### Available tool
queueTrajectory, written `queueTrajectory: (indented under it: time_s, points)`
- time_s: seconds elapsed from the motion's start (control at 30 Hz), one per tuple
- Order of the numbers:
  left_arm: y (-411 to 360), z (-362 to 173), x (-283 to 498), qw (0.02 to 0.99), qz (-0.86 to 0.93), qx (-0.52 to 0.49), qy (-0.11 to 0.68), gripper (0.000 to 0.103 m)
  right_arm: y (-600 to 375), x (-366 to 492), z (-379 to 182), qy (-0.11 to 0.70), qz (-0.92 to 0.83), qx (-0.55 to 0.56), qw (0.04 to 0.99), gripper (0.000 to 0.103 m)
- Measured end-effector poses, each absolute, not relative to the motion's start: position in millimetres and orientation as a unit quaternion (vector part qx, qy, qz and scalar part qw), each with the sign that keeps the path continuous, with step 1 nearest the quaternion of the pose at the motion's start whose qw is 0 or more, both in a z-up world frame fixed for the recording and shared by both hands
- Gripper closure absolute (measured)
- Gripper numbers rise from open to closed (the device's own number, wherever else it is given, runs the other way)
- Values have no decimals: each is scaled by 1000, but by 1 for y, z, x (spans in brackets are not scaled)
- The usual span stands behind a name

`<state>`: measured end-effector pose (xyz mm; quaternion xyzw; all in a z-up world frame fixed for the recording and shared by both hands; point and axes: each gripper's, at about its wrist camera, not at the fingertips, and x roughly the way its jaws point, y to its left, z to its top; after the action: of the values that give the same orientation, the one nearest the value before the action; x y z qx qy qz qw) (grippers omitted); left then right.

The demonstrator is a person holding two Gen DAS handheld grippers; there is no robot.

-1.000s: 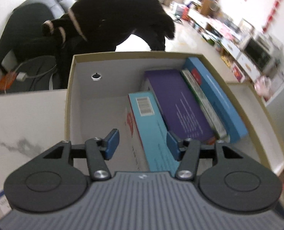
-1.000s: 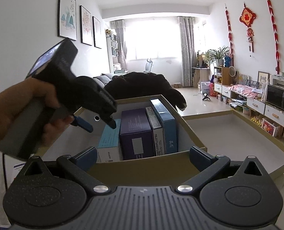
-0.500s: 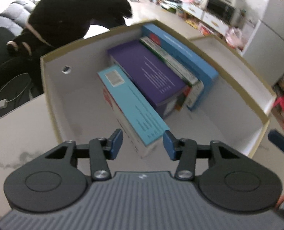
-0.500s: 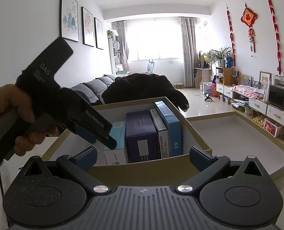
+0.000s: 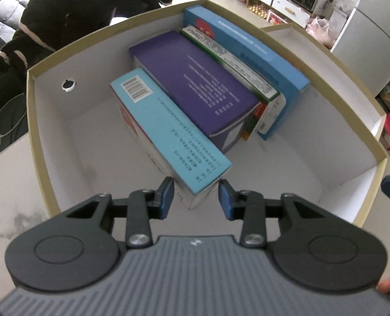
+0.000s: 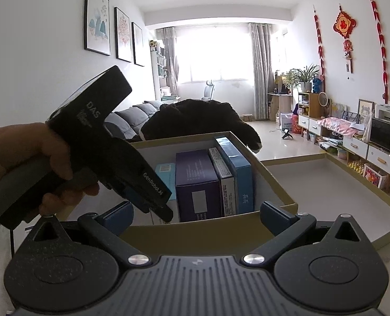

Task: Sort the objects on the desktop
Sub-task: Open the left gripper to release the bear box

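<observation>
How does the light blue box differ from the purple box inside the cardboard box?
The light blue box is thinner; the purple box is thicker. The light blue box shows a barcode on its top edge; the purple box shows only white print there. The light blue box reaches nearer to the left hand-held gripper, whose jaws are closing around its end. Both stand on edge, side by side, in the cardboard box.
</observation>
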<state>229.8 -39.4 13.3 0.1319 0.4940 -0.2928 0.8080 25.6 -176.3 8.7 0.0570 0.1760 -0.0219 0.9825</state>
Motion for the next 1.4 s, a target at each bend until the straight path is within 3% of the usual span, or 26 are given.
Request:
queueTrajectory:
  time_s: [0.57, 0.67, 0.97, 1.03, 1.1, 1.4]
  points:
    - [-40, 18, 251, 834, -252, 88, 483, 67, -170, 28, 7, 175, -32, 43, 983, 0]
    - [-34, 18, 255, 833, -256, 57, 488, 59, -169, 28, 6, 176, -32, 42, 983, 0]
    - [-6, 15, 266, 817, -266, -53, 509, 51, -171, 26, 6, 174, -32, 43, 983, 0]
    - [-4, 19, 265, 819, -267, -79, 502, 39, -172, 26, 7, 173, -31, 44, 983, 0]
    - [-5, 23, 263, 823, -274, -107, 486, 16, -172, 26, 7, 173, -32, 44, 983, 0]
    - [-23, 2, 290, 823, -244, -108, 501, 10, -172, 25, 6, 172, -36, 47, 983, 0]
